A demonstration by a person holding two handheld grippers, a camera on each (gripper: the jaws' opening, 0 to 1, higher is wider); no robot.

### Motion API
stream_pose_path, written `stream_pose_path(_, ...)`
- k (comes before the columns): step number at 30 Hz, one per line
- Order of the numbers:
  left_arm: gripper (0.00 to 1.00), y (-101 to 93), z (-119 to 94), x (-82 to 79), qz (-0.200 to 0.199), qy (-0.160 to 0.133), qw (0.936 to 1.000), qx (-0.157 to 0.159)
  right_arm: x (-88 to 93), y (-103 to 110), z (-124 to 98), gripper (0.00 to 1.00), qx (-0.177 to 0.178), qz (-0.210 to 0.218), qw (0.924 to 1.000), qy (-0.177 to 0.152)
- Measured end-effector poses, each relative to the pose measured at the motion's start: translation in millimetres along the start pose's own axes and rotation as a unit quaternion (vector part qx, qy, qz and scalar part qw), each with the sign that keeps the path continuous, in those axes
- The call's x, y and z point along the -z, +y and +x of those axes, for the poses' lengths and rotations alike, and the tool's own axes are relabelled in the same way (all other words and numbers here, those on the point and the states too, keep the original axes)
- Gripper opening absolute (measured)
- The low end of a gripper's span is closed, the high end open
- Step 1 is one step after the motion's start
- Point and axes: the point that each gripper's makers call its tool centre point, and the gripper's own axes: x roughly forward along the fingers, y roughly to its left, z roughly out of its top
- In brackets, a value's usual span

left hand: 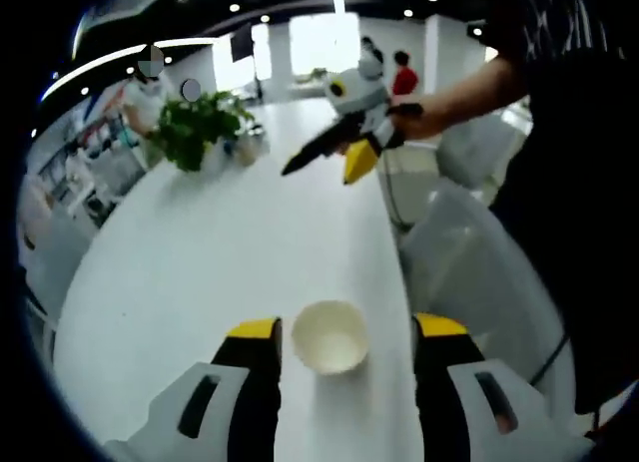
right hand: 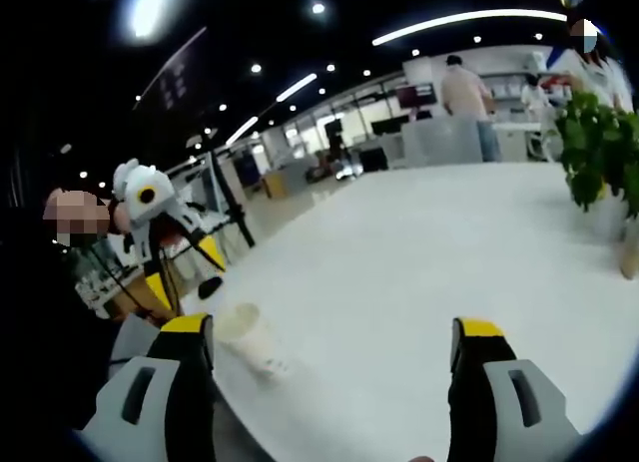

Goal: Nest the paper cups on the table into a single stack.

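An open-plan office with ceiling spotlights and distant people lies behind a long white worktop (left hand: 220, 242), which also spreads across the right gripper view (right hand: 419, 272). A potted green plant (left hand: 198, 128) stands toward the far end of it, seen too at the edge of the right gripper view (right hand: 597, 148). The left gripper (left hand: 344, 347) hangs low over the worktop with its jaws wide apart, and a single white paper cup (left hand: 329, 335) stands mouth-up between the yellow tips, apparently touched by neither. The right gripper (left hand: 344, 155) is held in the air well away from the cup; in its own view (right hand: 334, 342) its jaws are spread with nothing between them, and the cup (right hand: 252, 337) sits near the worktop's edge, just beside its left jaw. The cup looks light and thin-walled, so a hard squeeze would probably crush its rim, and an off-centre close could tip it or nudge it over the nearby edge.
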Motion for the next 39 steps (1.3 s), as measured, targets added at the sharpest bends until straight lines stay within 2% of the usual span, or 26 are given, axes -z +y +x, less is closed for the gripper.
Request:
stream_pose_path(5, 0.58, 6.8, -9, 2.1, 0.003, -0.005, 0.9998, -0.021, -0.1, 0, 1, 0.97, -0.001, 0.0, 1.0, 0.0)
stream_pose_path(10, 0.58, 12.7, -17, 3.7, -0.002, -0.014, 0.9992, -0.037, 1.7, 1, 3, 0.98, -0.003, -0.004, 1.0, 0.007)
stream_pose_path(12, 0.58, 13.3, -19, 9.0, -0.003, -0.008, 0.9992, -0.039, 2.0, 1, 4, 0.98, -0.004, -0.006, 0.9999, 0.009)
stream_pose_path(19, 0.6, 17.1, -29, 21.8, -0.027, -0.012, 0.9977, -0.061, 3.6, 1, 4, 0.98, -0.008, -0.019, 0.9996, 0.017)
stream_pose_path(30, 0.59, 13.4, -35, 42.1, -0.047, -0.003, 0.9961, -0.074, 15.0, 5, 6, 0.98, -0.016, -0.029, 0.999, 0.032)
stream_pose_path(34, 0.59, 12.5, -35, 46.9, -0.056, -0.005, 0.9954, -0.078, 19.4, 10, 6, 0.98, -0.019, -0.055, 0.9974, 0.043)
stream_pose_path(36, 0.6, 12.7, -34, 52.1, -0.062, 0.003, 0.9947, -0.082, 22.4, 13, 7, 0.98, -0.026, -0.059, 0.9968, 0.048)
stream_pose_path(39, 0.61, 11.1, -32, 54.6, -0.071, -0.001, 0.9942, -0.081, 26.8, 14, 8, 0.98, -0.03, -0.066, 0.9958, 0.057)
